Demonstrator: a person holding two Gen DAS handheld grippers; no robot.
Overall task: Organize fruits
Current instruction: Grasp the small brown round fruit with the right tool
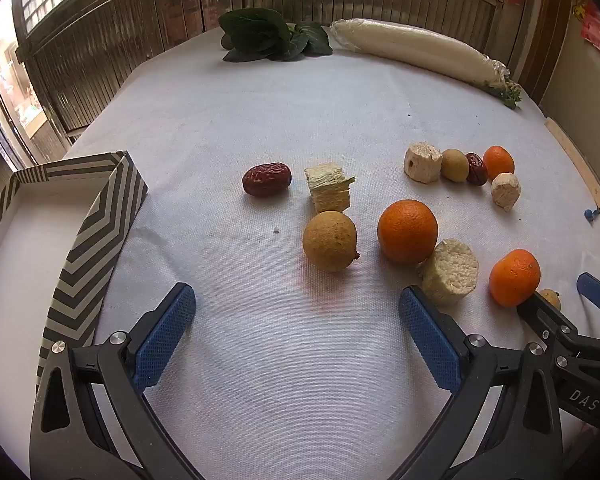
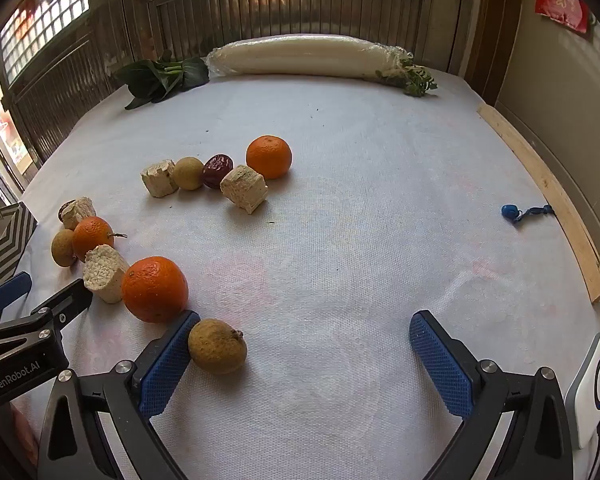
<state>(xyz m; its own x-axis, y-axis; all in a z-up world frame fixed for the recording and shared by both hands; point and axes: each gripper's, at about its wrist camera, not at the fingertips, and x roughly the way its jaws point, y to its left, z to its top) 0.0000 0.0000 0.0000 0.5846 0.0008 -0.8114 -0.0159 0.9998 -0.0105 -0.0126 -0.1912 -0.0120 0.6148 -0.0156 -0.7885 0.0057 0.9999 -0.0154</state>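
Note:
In the left wrist view my left gripper (image 1: 296, 304) is open and empty above the white cloth, just short of a brown longan (image 1: 330, 241). Beyond lie a red date (image 1: 267, 179), a pale cut chunk (image 1: 329, 191), an orange (image 1: 407, 231), a sugarcane chunk (image 1: 452, 272) and a second orange (image 1: 515, 277). A chevron-striped box (image 1: 96, 232) stands at the left. In the right wrist view my right gripper (image 2: 304, 330) is open; a longan (image 2: 217, 345) touches its left finger (image 2: 168, 364) inside the jaws. An orange (image 2: 155, 289) lies just beyond.
A far cluster holds an orange (image 2: 269, 156), a date (image 2: 217, 170), a longan (image 2: 187, 173) and cane chunks (image 2: 244, 188). Leafy greens (image 1: 268, 38) and a wrapped white radish (image 2: 304, 57) lie at the back edge. A blue clip (image 2: 512, 213) and a wooden strip (image 2: 548, 200) are at the right.

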